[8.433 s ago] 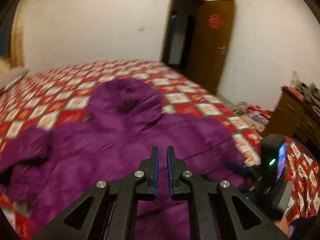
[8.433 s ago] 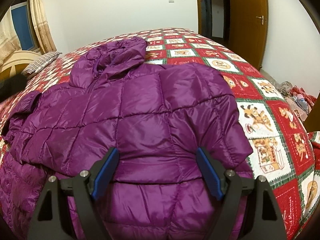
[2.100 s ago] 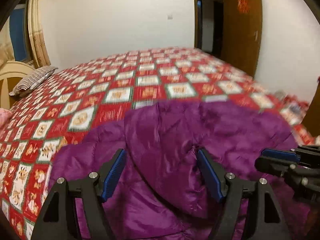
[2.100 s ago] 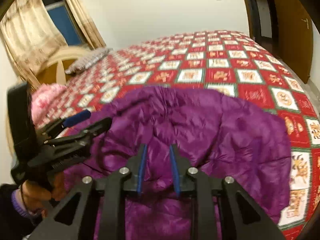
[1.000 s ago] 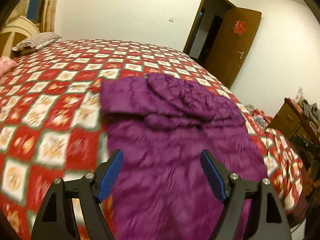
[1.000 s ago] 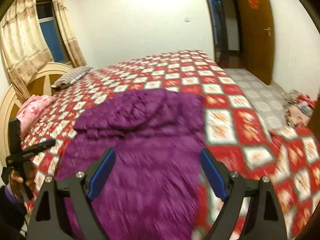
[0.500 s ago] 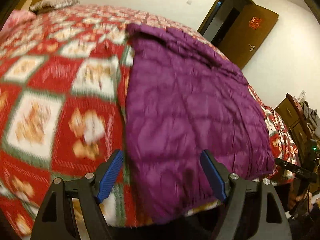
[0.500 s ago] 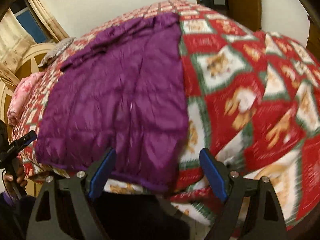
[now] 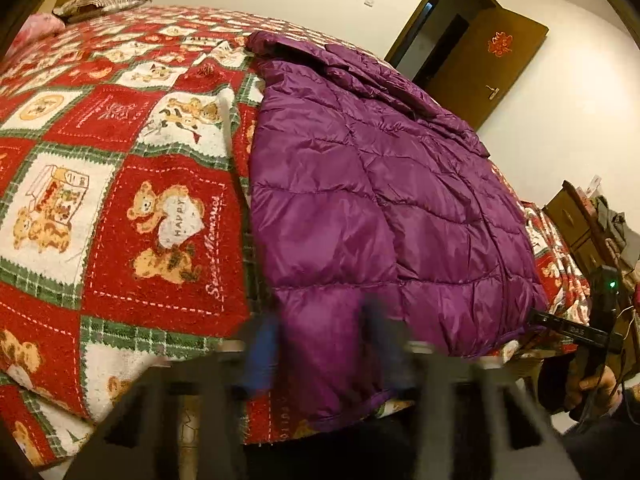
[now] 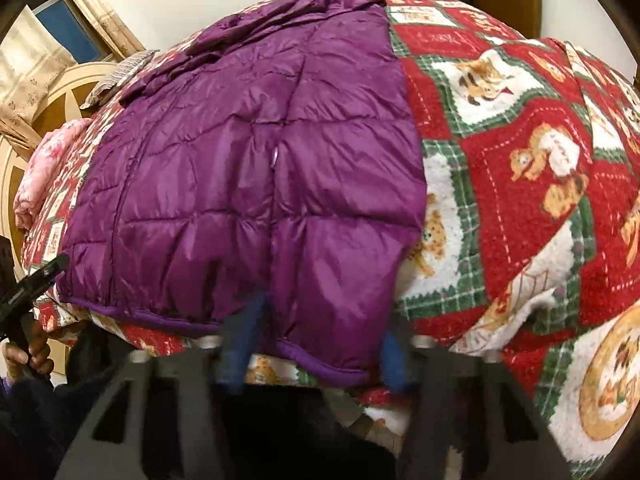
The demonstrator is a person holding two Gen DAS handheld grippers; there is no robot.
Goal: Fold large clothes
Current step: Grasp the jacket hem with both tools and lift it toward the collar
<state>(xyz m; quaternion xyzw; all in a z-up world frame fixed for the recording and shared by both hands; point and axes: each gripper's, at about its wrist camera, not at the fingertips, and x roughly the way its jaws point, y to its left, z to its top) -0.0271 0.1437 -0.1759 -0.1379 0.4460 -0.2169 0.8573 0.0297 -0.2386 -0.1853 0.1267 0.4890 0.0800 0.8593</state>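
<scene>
Since half a second ago, both grippers brought lower and closer to the near hem of the purple down jacket (image 9: 372, 184), fingers narrowed from a wide spread and now smeared by motion blur.

In the left wrist view: red-and-white bear-print bedspread (image 9: 120, 168) to the left, with a striped pillow (image 9: 100, 0) far back near the wall. Jacket lying flat along the bed, folded into a long quilted panel, hood end bunched at the far end, hem draped over the near edge of the mattress. Left gripper (image 9: 324, 348) at the jacket's left hem corner, blue pads on either side of the fabric with a gap left between them; apart, not pinching. Further right, an open brown door (image 9: 480, 64), a wooden dresser (image 9: 576, 220), and the right gripper (image 9: 576, 330) seen from the side, its state unreadable from here.

In the right wrist view: pink bedding (image 10: 44, 160) and a curtain (image 10: 28, 60) at left, left hand (image 10: 24, 354) wrapped round its tool. Right gripper (image 10: 312, 344) straddling the jacket's right hem corner, fingers apart, cloth between them but unclamped.
</scene>
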